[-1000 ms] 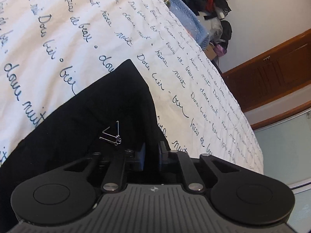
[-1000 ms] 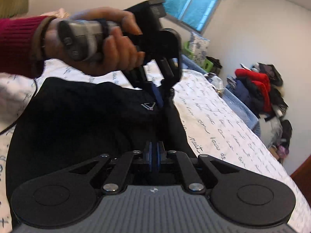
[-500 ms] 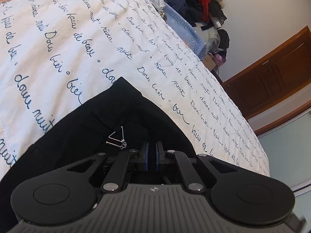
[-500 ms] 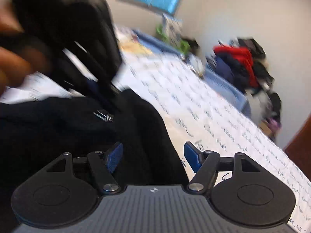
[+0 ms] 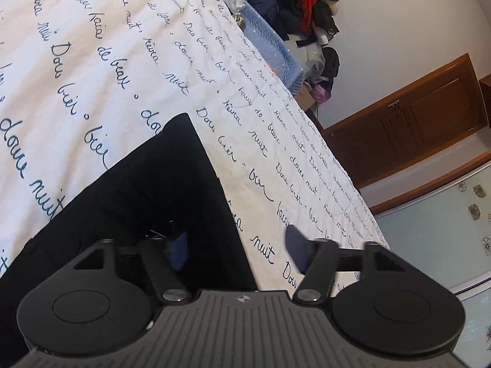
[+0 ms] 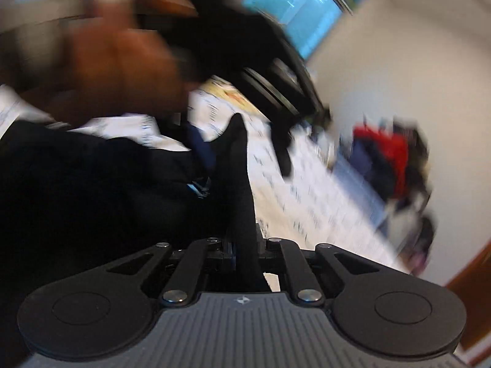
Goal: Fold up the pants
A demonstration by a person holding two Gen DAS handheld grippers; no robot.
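Note:
Black pants [image 5: 147,190] lie on a white bedspread with dark script [image 5: 122,61]. In the left wrist view my left gripper [image 5: 236,251] is open, its fingers spread over the pants' right edge and holding nothing. In the blurred right wrist view my right gripper [image 6: 245,245] is shut on a fold of the black pants [image 6: 239,178], which rises as a ridge from between the pads. The hand-held left gripper [image 6: 276,98] hangs above the pants with its fingers [image 6: 284,156] apart.
A pile of red and dark clothes [image 5: 294,3] and a blue blanket [image 5: 270,52] lie past the bed's far edge. A wooden door [image 5: 414,125] stands at the right. A window [image 6: 300,9] is behind the bed.
My left gripper has opened and let go of the pants. My right gripper, open half a second ago, has shut on a fold of the pants. The right view moves fast.

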